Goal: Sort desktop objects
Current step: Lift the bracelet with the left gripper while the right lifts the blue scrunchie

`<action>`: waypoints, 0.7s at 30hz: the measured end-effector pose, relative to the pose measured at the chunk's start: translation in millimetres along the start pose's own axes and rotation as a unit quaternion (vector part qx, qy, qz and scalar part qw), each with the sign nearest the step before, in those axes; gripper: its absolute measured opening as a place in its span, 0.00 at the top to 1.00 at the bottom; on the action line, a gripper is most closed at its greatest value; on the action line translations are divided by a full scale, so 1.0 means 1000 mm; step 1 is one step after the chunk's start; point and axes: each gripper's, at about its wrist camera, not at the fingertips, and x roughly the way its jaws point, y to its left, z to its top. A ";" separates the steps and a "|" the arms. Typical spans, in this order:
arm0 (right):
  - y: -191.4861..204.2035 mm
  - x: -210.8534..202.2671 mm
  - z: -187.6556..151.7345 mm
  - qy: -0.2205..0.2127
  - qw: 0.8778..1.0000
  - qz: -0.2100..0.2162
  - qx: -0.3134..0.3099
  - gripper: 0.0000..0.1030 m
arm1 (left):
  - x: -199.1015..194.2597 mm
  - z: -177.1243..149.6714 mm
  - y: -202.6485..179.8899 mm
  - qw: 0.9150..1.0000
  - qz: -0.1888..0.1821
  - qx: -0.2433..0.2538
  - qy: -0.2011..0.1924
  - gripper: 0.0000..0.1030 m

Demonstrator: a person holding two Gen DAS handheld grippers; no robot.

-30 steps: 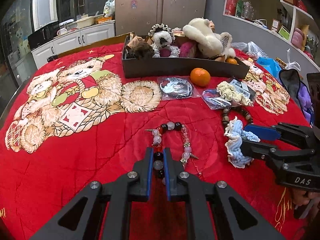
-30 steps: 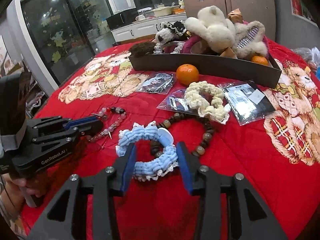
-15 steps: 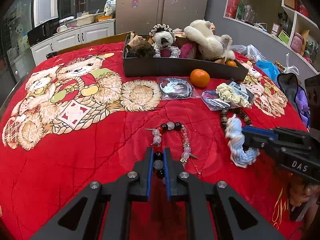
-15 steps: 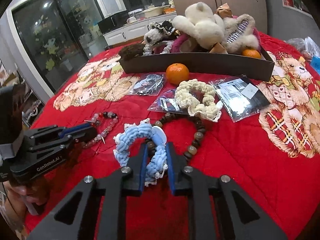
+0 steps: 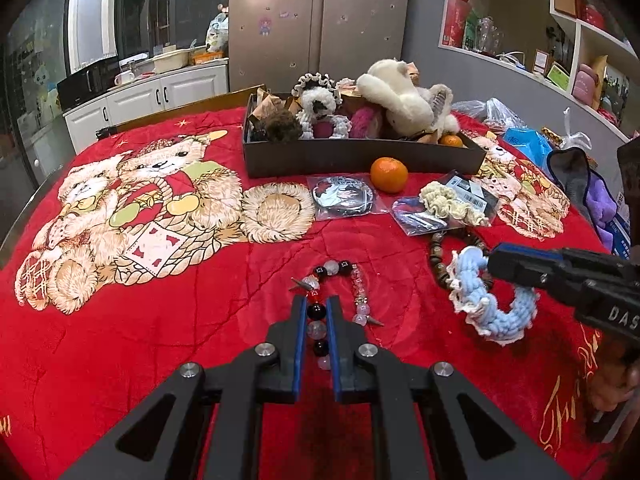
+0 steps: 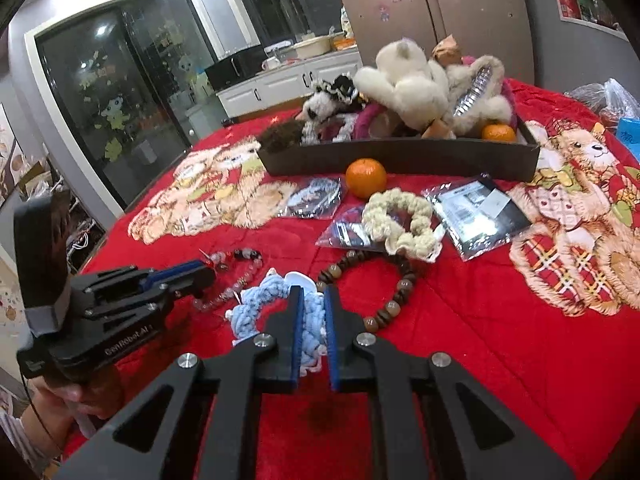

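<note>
The blue knitted scrunchie [image 6: 276, 312] is clamped in the right claw [image 6: 311, 300], partly lifted off the red teddy-bear blanket [image 5: 160, 300] covering the desk. The left claw [image 5: 316, 308] is clamped on the bead bracelet [image 5: 320, 320] lying there. Behind sits a dark tray [image 5: 360, 156] of plush toys, then white kitchen cabinets [image 5: 140, 100] and a fridge [image 5: 316, 20].

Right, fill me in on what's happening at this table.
A person is sorting accessories on a red blanket. The left hand-held gripper is shut on a glass-bead bracelet; the right hand-held gripper is shut on a blue knitted scrunchie. A dark tray of plush toys sits behind, an orange before it.
</note>
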 end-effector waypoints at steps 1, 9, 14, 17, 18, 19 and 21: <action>-0.001 -0.003 0.001 -0.005 1.000 0.002 0.005 0.90 | -0.001 0.000 -0.001 1.000 -0.004 -0.002 0.000 0.90; -0.004 -0.026 0.008 -0.036 0.999 0.004 0.006 0.90 | -0.033 0.005 -0.008 0.998 -0.028 -0.006 -0.047 0.90; -0.001 -0.031 0.008 -0.043 0.999 0.006 0.001 0.89 | -0.052 0.006 -0.017 0.997 -0.033 0.012 -0.074 0.90; 0.001 -0.033 0.007 -0.047 0.999 0.002 -0.006 0.89 | -0.054 0.007 -0.019 0.997 -0.034 0.015 -0.073 0.90; 0.001 -0.034 0.007 -0.050 0.999 0.000 -0.003 0.89 | -0.055 0.007 -0.018 0.997 -0.031 0.015 -0.074 0.90; 0.001 -0.033 0.008 -0.050 0.999 0.001 -0.003 0.89 | -0.055 0.008 -0.016 0.997 -0.027 0.014 -0.074 0.90; -0.001 -0.036 0.007 -0.052 0.999 -0.001 -0.002 0.89 | -0.057 0.010 -0.007 0.997 -0.028 0.002 -0.076 0.90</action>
